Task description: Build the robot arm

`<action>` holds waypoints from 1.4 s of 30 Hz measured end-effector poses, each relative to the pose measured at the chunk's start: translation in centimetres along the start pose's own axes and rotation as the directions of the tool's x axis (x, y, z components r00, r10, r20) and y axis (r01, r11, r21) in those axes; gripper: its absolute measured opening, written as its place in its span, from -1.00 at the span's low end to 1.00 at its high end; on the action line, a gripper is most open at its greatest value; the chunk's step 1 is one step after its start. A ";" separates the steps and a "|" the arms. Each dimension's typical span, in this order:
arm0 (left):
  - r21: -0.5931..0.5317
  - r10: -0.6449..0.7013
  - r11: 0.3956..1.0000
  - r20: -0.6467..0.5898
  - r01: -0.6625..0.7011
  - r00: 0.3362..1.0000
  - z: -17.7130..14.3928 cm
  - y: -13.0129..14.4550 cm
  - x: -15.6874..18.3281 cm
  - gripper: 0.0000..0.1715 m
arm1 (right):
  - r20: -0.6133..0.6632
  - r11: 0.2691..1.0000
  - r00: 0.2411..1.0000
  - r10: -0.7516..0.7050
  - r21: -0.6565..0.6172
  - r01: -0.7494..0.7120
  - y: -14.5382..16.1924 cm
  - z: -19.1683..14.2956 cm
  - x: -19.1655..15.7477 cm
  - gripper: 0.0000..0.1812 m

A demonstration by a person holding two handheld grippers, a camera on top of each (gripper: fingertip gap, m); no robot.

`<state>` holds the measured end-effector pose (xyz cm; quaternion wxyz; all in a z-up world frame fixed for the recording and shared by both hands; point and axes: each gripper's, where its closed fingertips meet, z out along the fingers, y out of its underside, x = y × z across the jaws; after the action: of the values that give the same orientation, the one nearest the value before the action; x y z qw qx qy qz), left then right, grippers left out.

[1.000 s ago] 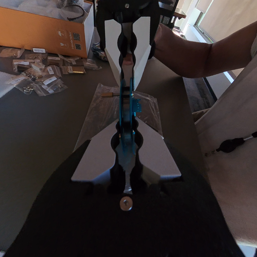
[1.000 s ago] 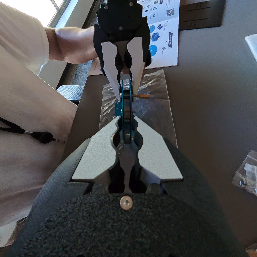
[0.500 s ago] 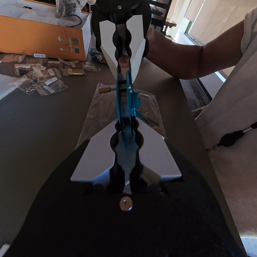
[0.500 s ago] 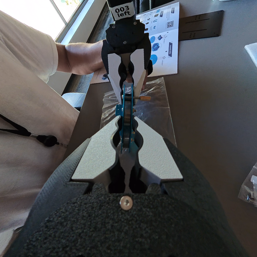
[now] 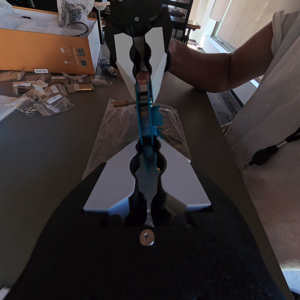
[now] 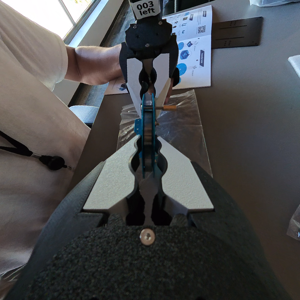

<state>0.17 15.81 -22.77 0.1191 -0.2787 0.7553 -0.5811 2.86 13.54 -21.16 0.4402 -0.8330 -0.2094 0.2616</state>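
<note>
1. Left tongs clamped on the near edge of a blue disc assembly, held edge-on at frame centre above the desk.
2. Right tongs clamped on the opposite edge of the same assembly, facing the left pair.
3. Brass standoff sticking out sideways from the disc.
4. Clear plastic bag flat beneath, loose screws on it.
5. Orange box and small parts bags upper left; printed leaflet upper right in the right wrist view.
</note>
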 end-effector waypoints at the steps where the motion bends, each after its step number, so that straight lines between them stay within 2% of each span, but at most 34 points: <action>1: -0.004 -0.007 1.000 0.001 0.007 1.000 0.0 0.0 0.0 -0.85 | -0.006 1.000 1.000 0.000 0.005 0.000 0.0 0.0 0.0 -0.86; 8: -0.021 -0.005 1.000 0.029 0.006 1.000 0.2 -0.3 0.0 -0.83 | -0.017 1.000 1.000 -0.006 0.011 0.007 0.3 -0.3 0.0 -0.86; 12: 0.092 -0.051 0.994 0.002 0.051 0.999 -1.1 -2.4 0.0 -0.81 | 0.000 1.000 1.000 0.002 0.020 -0.002 0.5 -0.4 0.1 -0.87; 19: 0.056 -0.004 0.998 0.043 0.002 0.999 -0.7 -2.7 -0.2 -0.85 | 0.010 1.000 1.000 0.012 0.027 -0.013 0.7 -0.6 0.1 -0.87; 32: 0.026 0.003 1.000 0.023 -0.004 1.000 -0.2 -2.9 0.2 -0.84 | 0.016 0.999 1.000 -0.008 0.050 0.007 0.5 -0.6 0.1 -0.87; 36: -0.015 -0.014 1.000 0.029 0.015 0.999 0.8 -2.4 0.2 -0.67 | 0.002 0.998 1.000 -0.028 0.064 0.028 0.0 -0.4 0.0 -0.87; 38: -0.042 -0.018 0.999 0.049 0.020 0.999 1.3 -2.1 -0.1 -0.69 | 0.000 0.997 0.999 -0.038 0.060 0.038 -0.1 -0.3 -0.2 -0.87; 40: -0.035 -0.031 0.999 0.042 0.033 0.999 1.5 -2.2 -0.1 -0.85 | -0.012 0.997 0.999 -0.047 0.059 0.047 0.0 -0.3 -0.1 -0.87; 42: -0.028 -0.035 0.999 0.036 0.036 0.999 1.6 -2.3 0.0 -0.85 | -0.008 0.997 0.999 -0.045 0.068 0.046 0.0 -0.4 -0.2 -0.87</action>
<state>1.59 14.15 -21.07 0.1181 -0.3038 0.7562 -0.5673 2.98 13.21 -20.96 0.4749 -0.8134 -0.2179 0.2556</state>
